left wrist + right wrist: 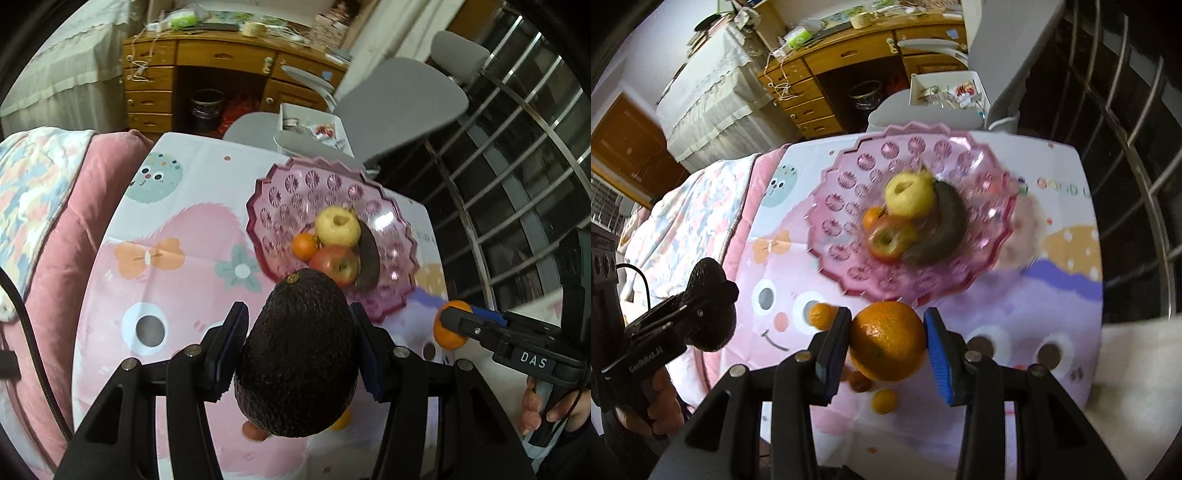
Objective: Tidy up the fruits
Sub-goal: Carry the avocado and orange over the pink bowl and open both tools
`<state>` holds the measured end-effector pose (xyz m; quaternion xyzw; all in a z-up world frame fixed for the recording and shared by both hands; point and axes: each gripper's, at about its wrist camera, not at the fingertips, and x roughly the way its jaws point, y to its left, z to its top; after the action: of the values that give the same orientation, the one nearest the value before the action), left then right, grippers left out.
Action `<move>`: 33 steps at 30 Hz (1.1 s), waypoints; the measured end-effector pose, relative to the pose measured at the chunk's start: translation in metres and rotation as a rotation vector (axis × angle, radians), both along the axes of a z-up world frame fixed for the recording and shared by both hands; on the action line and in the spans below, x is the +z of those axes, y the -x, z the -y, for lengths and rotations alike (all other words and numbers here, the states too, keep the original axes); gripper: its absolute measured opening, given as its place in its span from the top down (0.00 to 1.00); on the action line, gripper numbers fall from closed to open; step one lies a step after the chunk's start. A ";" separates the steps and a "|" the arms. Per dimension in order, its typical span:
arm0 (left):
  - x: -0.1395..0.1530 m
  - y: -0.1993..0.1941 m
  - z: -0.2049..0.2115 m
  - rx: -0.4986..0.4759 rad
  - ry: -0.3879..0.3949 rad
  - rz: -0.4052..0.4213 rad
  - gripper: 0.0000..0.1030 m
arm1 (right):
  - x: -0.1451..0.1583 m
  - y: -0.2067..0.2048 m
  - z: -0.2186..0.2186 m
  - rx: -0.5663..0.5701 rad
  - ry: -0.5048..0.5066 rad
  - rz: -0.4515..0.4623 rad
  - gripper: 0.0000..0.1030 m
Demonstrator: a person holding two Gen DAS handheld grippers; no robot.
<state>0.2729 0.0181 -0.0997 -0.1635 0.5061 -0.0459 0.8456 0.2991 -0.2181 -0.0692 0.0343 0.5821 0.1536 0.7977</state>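
My left gripper (299, 321) is shut on a dark avocado (297, 354) and holds it above the table, just short of the pink glass bowl (280, 199). My right gripper (888, 325) is shut on a large orange (888, 339), held above the table in front of the bowl (849, 184). The bowl holds a yellow apple (908, 195), a red apple (888, 240), a small orange (872, 218) and a dark banana (945, 229). The right gripper with its orange (448, 336) shows in the left wrist view; the left gripper's avocado (709, 306) shows in the right wrist view.
Small oranges (822, 315) (884, 401) and a reddish fruit (860, 382) lie on the cartoon tablecloth (1015, 314). A pink quilted bed (48, 229) is left of the table. A grey chair (399, 107) and wooden desk (221, 59) stand beyond. Metal window bars (517, 147) are on the right.
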 end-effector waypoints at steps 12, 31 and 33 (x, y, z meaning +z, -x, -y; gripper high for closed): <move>-0.033 -0.055 0.029 0.145 -0.034 0.005 0.48 | -0.034 -0.053 0.046 -0.003 -0.060 0.009 0.61; -0.070 -0.079 0.040 0.200 -0.046 -0.034 0.40 | -0.086 -0.086 0.051 -0.041 -0.069 -0.033 0.58; -0.067 -0.076 0.039 0.205 -0.049 -0.041 0.40 | -0.085 -0.085 0.048 -0.037 -0.059 -0.035 0.58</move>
<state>0.3488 -0.0211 -0.1663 -0.1946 0.5049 0.0564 0.8391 0.3841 -0.2664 -0.1544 0.0712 0.5905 0.1550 0.7888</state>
